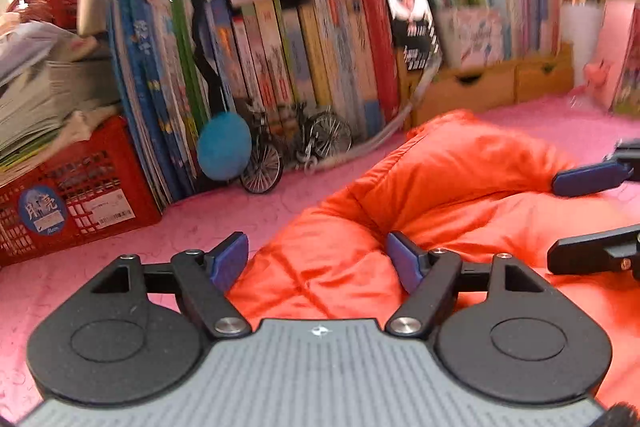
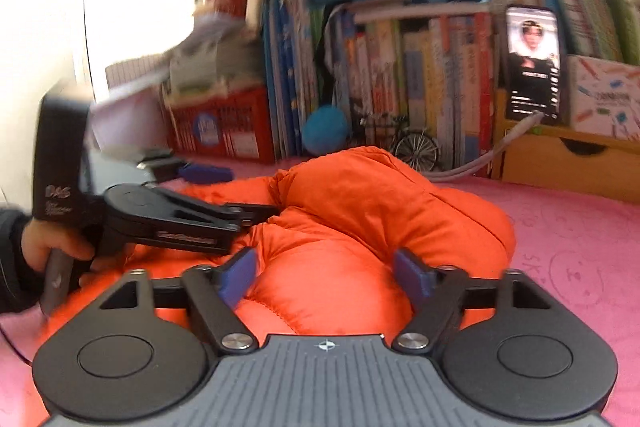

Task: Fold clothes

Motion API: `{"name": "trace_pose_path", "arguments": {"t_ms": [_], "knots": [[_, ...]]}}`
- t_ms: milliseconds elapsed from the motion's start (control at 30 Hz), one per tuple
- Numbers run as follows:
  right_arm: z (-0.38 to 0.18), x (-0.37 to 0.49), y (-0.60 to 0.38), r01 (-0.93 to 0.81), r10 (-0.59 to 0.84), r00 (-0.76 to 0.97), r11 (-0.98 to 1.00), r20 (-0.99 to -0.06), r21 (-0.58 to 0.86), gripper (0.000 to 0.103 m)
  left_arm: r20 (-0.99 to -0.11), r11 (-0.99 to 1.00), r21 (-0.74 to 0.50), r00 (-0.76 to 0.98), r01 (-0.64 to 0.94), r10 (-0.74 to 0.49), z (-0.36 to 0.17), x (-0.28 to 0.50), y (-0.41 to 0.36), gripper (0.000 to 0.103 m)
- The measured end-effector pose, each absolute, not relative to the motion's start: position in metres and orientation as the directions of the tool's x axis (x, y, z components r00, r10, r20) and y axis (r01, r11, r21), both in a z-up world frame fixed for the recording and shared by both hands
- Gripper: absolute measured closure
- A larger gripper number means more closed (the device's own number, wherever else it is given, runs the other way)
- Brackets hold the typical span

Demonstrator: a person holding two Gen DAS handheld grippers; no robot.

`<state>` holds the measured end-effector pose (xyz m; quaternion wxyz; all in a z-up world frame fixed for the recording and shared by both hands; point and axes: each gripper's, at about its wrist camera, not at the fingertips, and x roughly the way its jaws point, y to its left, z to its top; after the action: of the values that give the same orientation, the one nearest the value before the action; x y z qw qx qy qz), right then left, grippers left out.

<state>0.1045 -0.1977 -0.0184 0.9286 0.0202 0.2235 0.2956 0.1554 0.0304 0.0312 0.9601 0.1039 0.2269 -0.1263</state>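
So the puffy orange jacket [image 2: 360,227] lies bunched up, only partly folded, with both grippers' fingers [image 1: 230,259] spread apart, holding nothing.

The orange puffer jacket [image 2: 344,227] is a bright, shiny, quilted garment with thick padded sections and visible stitched seams. It lies bunched up on the pink table [image 2: 568,227], not flat. The padded sections are heaped on each other, and one thick roll stands higher at the far side, toward the books. Below this roll the fabric makes a deep crease and then spreads wider and lower toward the cameras. In the left wrist view the jacket [image 1: 432,195] fills the right half of the picture, and its left edge runs diagonally over the pink surface.
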Motion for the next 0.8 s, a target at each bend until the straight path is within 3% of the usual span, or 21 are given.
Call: {"name": "trace_pose_path", "arguments": {"t_ms": [200, 233, 333, 367, 500, 600, 733, 800], "knots": [[0.008, 0.106, -0.222, -0.437, 0.472, 0.823, 0.882, -0.318, 0.178, 0.015, -0.438, 0.946, 0.096, 0.867, 0.31, -0.24, 0.055, 0.125, 0.042, 0.022], [0.013, 0.109, -0.223, -0.438, 0.471, 0.828, 0.882, -0.304, 0.175, 0.019, -0.431, 0.945, 0.092, 0.868, 0.314, -0.247, 0.056, 0.121, 0.042, 0.022], [0.023, 0.125, -0.217, -0.485, 0.513, 0.808, 0.859, -0.29, 0.168, 0.044, -0.421, 0.936, 0.124, 0.872, 0.329, -0.251, 0.054, 0.107, 0.034, 0.022], [0.024, 0.13, -0.212, -0.502, 0.528, 0.798, 0.849, -0.292, 0.164, 0.045, -0.421, 0.93, 0.142, 0.871, 0.338, -0.252, 0.052, 0.103, 0.03, 0.021], [0.02, 0.146, -0.177, -0.518, 0.494, 0.791, 0.855, -0.361, 0.035, 0.045, -0.421, 0.912, 0.223, 0.878, 0.345, -0.229, 0.041, 0.101, 0.016, 0.017], [0.002, 0.164, -0.166, -0.501, 0.428, 0.798, 0.862, -0.425, -0.072, 0.042, -0.443, 0.928, 0.177, 0.868, 0.329, -0.224, 0.038, 0.111, 0.025, 0.017], [-0.001, 0.183, -0.191, -0.448, 0.427, 0.784, 0.892, -0.45, 0.065, 0.035, -0.463, 0.952, 0.092, 0.859, 0.292, -0.219, 0.035, 0.116, 0.049, 0.016], [0.005, 0.171, -0.197, -0.434, 0.413, 0.805, 0.899, -0.427, 0.053, 0.035, -0.461, 0.958, 0.076, 0.861, 0.278, -0.214, 0.035, 0.11, 0.062, 0.015]]}}
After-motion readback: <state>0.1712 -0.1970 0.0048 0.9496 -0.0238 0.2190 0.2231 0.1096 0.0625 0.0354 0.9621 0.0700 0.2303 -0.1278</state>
